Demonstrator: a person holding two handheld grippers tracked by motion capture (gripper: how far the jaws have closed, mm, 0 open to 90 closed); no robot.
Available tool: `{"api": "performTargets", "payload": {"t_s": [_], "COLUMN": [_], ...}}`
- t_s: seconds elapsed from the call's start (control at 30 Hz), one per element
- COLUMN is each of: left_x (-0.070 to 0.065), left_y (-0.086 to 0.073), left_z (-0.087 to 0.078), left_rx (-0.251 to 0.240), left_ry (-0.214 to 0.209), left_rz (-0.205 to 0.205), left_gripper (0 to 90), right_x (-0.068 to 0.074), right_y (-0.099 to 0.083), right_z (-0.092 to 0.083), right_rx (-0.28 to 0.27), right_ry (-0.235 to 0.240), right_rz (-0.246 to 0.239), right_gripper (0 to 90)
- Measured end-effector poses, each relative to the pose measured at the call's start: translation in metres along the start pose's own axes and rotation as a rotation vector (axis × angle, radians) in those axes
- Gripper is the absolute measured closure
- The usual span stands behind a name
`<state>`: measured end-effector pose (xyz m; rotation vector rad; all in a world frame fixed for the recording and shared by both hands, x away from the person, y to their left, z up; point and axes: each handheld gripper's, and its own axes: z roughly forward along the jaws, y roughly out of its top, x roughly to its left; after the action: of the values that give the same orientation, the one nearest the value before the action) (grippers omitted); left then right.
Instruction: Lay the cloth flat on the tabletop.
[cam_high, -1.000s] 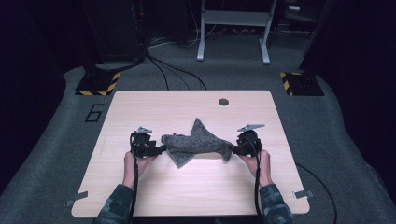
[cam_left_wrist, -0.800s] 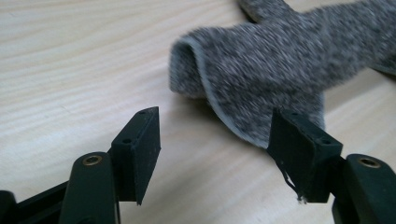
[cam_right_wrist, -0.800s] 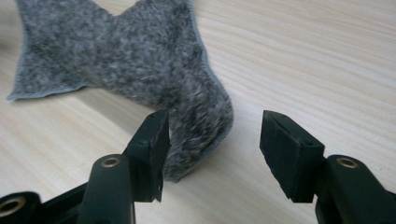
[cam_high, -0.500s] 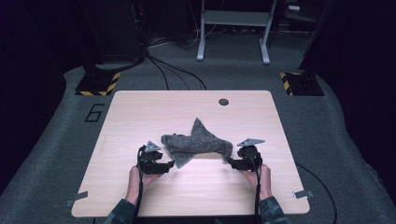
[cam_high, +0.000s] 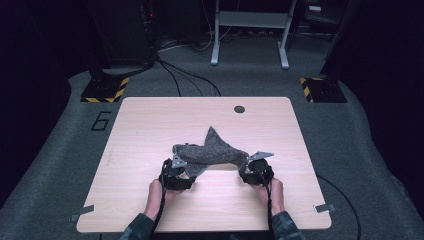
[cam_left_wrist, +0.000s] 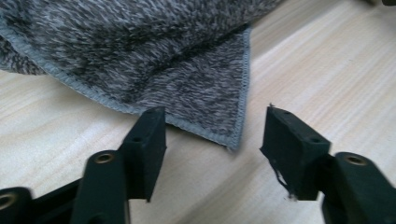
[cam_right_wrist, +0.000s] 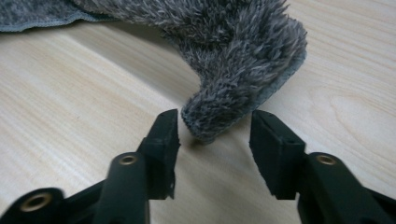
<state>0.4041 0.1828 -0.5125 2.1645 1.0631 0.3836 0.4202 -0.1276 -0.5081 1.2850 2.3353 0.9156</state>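
Wooden table (cam_high: 150, 130), grey towel (cam_high: 212, 152) mid-surface; left gripper (cam_left_wrist: 212, 133) and right gripper (cam_right_wrist: 215, 126) half-open, just closing, unclamped around corners.

A lab: hazard-striped stand bases (cam_high: 105, 90), floor cables (cam_high: 185, 80), bare table (cam_high: 150, 120).

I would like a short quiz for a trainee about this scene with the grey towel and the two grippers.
1. True or false: the left gripper is shut on the towel.
2. Which part of the towel lies between the right gripper jaws? A) a flat hemmed edge B) a bunched, fluffy end C) none
3. What does the towel rest on?

Key:
1. False; its jaws stand open around a hemmed corner.
2. B
3. The wooden table.
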Motion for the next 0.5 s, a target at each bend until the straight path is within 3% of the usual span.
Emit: {"api": "performTargets", "payload": {"t_s": [0.07,0.17,0.3,0.4,0.5], "left_x": [0.0015,0.0008,0.0028,0.0033,0.0061], "left_y": [0.0004,0.0001,-0.0002,-0.0006,-0.0006], "left_z": [0.0018,0.0027,0.0015,0.0025,0.0022], "left_rx": [0.025,0.014,0.022,0.009,0.01], "left_ry": [0.007,0.044,0.047,0.06,0.064], "left_rz": [0.021,0.034,0.046,0.047,0.05], "left_gripper": [50.8,61.8,80.1,87.8,89.8], "right_x": [0.0003,0.0017,0.0012,0.0001,0.0004], "right_y": [0.0005,0.0002,-0.0001,0.0,0.0006], "right_z": [0.0033,0.005,0.0052,0.0041,-0.0027], "right_rx": [0.005,0.002,-0.002,-0.009,-0.032], "right_ry": [0.001,-0.004,-0.004,0.0,-0.005], "right_rz": [-0.01,-0.008,-0.009,-0.013,-0.016], "right_gripper": [61.3,71.4,84.1,86.6,87.5]}}
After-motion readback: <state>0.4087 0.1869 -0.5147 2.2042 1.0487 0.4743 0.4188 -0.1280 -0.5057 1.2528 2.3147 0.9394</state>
